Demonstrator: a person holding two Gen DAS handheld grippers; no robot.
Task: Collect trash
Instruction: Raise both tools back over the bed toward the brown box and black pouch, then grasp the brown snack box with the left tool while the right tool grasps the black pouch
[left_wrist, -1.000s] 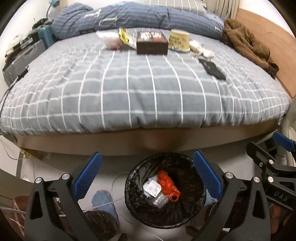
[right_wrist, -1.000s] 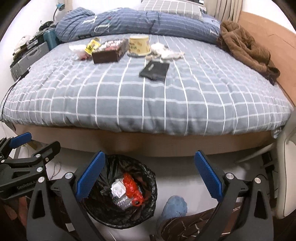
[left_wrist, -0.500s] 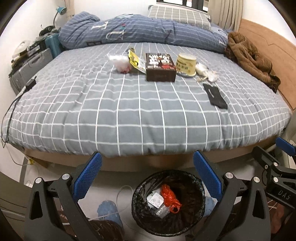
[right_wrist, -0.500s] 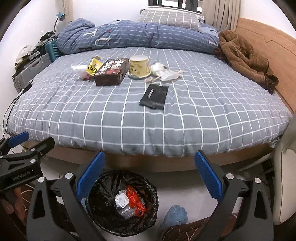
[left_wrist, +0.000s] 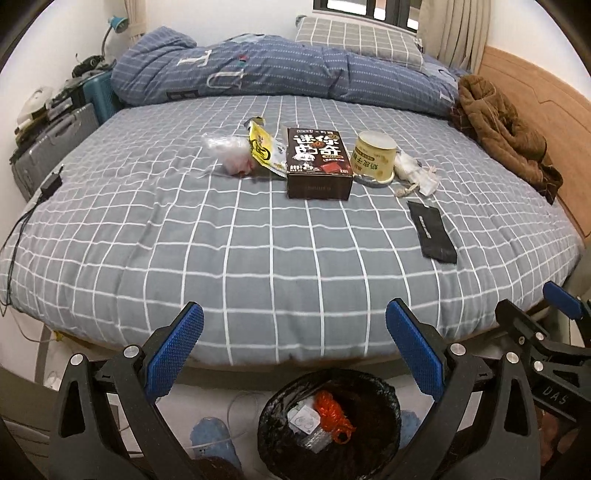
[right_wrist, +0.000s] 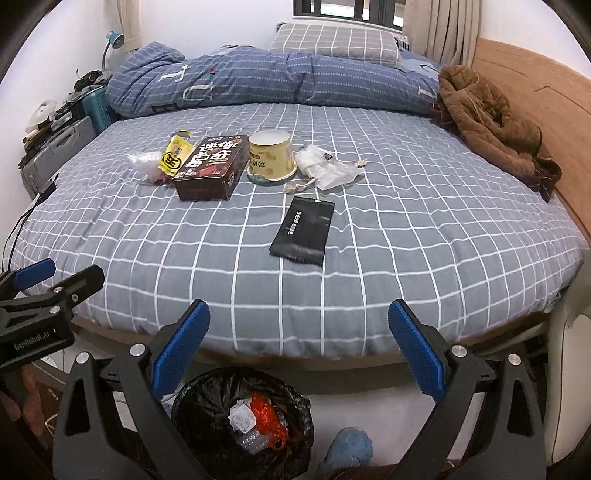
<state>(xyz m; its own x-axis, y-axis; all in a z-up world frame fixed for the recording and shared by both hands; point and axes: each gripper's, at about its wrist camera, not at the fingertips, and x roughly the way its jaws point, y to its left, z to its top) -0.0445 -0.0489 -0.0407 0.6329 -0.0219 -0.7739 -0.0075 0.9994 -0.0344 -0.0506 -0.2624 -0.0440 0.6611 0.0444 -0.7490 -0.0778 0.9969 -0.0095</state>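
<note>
Far across the grey bed (left_wrist: 258, 258), left to right: crumpled clear bag (left_wrist: 231, 155), yellow wrapper (left_wrist: 262, 147), dark box (left_wrist: 317, 162), cup (left_wrist: 373, 157), possibly plastic scraps (left_wrist: 417, 175), black pouch (left_wrist: 432, 230); near, lined bin (left_wrist: 328, 424); left gripper (left_wrist: 293, 354) and right gripper (right_wrist: 297, 350) spread wide, empty

One box (left_wrist: 318, 166) — one cup (left_wrist: 373, 158) — three wrappers — one bin (left_wrist: 384, 391).

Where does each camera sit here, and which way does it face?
Left wrist: on the left tongs, open, at the foot of the bed, facing its length; right tongs at the right edge.
Right wrist: on the right tongs, open, same direction, further right; left tongs at the left edge.
Shared: dark box, black pouch, trash bin.
</note>
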